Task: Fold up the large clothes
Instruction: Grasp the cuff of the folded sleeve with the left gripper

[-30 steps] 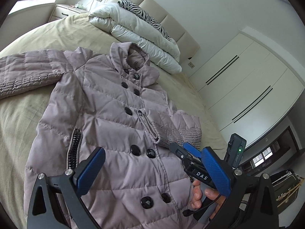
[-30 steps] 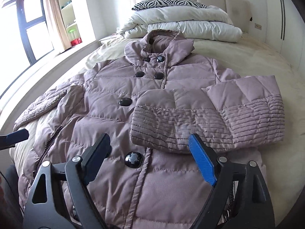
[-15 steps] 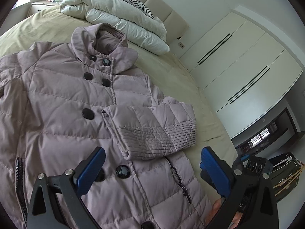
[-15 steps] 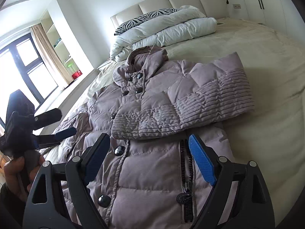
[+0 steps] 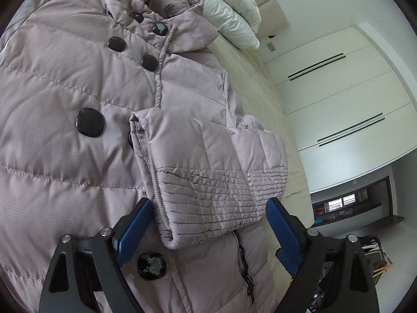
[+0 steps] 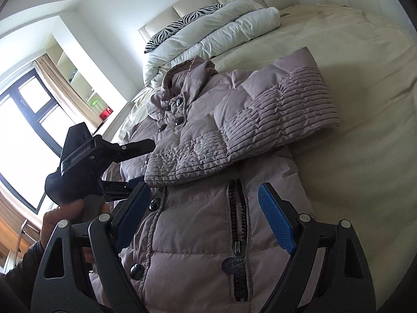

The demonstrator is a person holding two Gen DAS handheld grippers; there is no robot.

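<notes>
Two tools hover over one puffy mauve coat (image 5: 65, 135) that lies face up on the bed (image 6: 365, 60), collar toward the white duvet (image 6: 221, 34) at the headboard. One sleeve (image 5: 216, 172) is already folded across the chest, its ribbed cuff ending near the button line; its long axis runs crosswise to the coat's length.

The left tool (image 5: 208, 232) sits low over that cuff. Its blue pads stand wide to either side of the cuff's end and its jaws have just been closing a little, yet the pads press on nothing, so it is open with the cuff lying between and slightly ahead of them. The right tool (image 6: 206, 216) is also open and empty, hanging above the lower front of the coat with the pocket zipper (image 6: 238, 234) running straight between its fingers. In the right wrist view the left tool (image 6: 125, 167) shows side on, held by a hand (image 6: 65, 216) and pointing in at the cuff from the window side.

The relation that matters is this: the cuff lies directly ahead of the left tool and just beyond the right one, so the left is the nearer by a clear margin. The likely step is tidying this sleeve or moving on to the far one, which is out of sight in both views
</notes>
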